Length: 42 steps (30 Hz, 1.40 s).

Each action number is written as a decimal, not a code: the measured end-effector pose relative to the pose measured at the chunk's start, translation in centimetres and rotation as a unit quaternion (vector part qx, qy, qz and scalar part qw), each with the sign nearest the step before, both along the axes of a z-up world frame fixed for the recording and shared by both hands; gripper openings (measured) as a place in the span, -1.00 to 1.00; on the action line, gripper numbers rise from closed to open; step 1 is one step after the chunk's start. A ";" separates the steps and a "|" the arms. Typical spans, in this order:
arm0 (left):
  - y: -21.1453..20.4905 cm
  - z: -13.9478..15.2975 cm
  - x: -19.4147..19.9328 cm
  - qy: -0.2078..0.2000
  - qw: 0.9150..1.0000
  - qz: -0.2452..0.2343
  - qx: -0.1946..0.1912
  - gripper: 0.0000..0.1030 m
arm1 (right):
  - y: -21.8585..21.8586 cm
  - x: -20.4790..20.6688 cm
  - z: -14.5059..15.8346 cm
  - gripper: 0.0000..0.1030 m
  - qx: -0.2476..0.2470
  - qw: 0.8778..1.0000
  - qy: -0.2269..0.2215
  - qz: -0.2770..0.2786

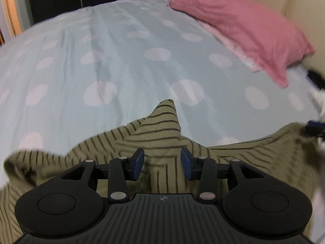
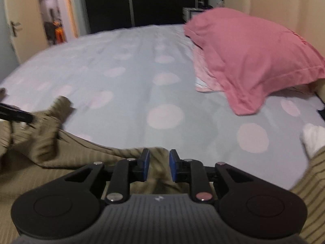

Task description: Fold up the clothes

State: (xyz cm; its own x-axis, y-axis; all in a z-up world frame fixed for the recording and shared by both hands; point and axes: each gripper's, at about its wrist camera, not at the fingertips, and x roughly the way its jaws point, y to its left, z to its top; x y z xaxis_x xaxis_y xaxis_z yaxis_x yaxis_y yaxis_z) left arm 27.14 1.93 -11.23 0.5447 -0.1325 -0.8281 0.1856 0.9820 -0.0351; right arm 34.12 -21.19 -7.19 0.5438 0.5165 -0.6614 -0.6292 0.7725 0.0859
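Note:
An olive garment with thin dark stripes (image 1: 160,126) lies bunched at the near edge of the bed. My left gripper (image 1: 162,161) is shut on a fold of it, and a pointed corner of cloth sticks up past the blue pads. In the right wrist view the same garment (image 2: 46,142) spreads across the lower left. My right gripper (image 2: 159,166) is shut on another bunch of its edge. The left gripper's dark finger (image 2: 16,114) shows at the left edge of that view, in the cloth. Everything is blurred by motion.
The bed cover (image 1: 121,61) is pale blue with pink dots and stretches far ahead. A pink pillow (image 2: 254,61) lies at the right over a lighter pink one. A white cloth item (image 2: 312,140) sits at the right edge. An open door (image 2: 12,30) is far left.

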 end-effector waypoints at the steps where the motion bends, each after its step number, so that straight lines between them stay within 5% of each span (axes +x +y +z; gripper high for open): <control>1: -0.5 -0.5 0.5 0.000 1.000 -0.002 0.012 -0.27 | 0.1 -0.4 0.1 -0.54 0.006 1.000 0.000 0.008; 5: -0.9 -1.9 2.1 0.025 0.999 0.008 0.019 -0.27 | 0.3 -1.4 0.2 -0.48 -0.006 0.999 -0.012 0.034; 6: -0.9 -2.3 2.5 0.036 0.999 0.012 0.021 -0.57 | 0.3 -1.6 0.2 -0.45 -0.011 0.999 -0.016 0.040; 7: -0.3 -2.4 2.9 0.042 0.999 0.030 -0.001 -0.96 | 0.3 -1.9 0.2 -0.40 -0.015 0.999 -0.019 0.046; 10: 2.4 -1.5 3.4 0.017 0.990 0.109 -0.093 -1.00 | 0.1 -2.2 0.0 -0.37 -0.019 0.998 -0.018 0.053; 14: 5.9 0.2 3.1 -0.047 0.967 0.200 -0.150 -0.99 | -0.7 -2.1 -0.6 -0.37 -0.014 0.999 -0.008 0.043; 17: 9.2 0.6 2.6 -0.073 0.935 0.290 -0.190 -0.96 | -0.8 -1.9 -1.2 -0.35 -0.007 0.999 0.005 0.033; 20: 9.6 0.0 4.5 0.004 0.954 0.241 -0.176 -0.95 | -0.6 -1.8 -2.0 -0.29 -0.003 0.999 0.020 0.027; 26: 10.6 5.6 2.1 -0.129 0.959 0.236 -0.095 -0.76 | -1.9 -1.9 -3.1 -0.23 0.039 0.998 0.059 -0.003; 29: 12.0 8.6 0.9 -0.184 0.952 0.236 -0.059 -0.36 | -3.6 -2.1 -3.2 -0.21 0.074 0.994 0.081 -0.028; 36: 13.5 13.7 -10.1 -0.158 0.980 0.118 -0.042 -0.36 | -7.6 -4.8 -2.3 -0.05 0.101 0.986 0.116 -0.057; 42: 16.1 15.2 -22.8 -0.054 0.990 0.089 -0.095 -0.36 | -7.5 -5.1 -5.4 -0.06 0.144 0.966 0.191 -0.095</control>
State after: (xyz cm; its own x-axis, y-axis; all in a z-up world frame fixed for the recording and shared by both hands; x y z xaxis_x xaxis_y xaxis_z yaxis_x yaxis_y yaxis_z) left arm 4.33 18.07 3.93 0.6571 -0.1749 -0.7332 0.0229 0.9769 -0.2125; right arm 29.01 -28.68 -12.58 0.3921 0.6235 -0.6764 -0.3578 0.7808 0.5123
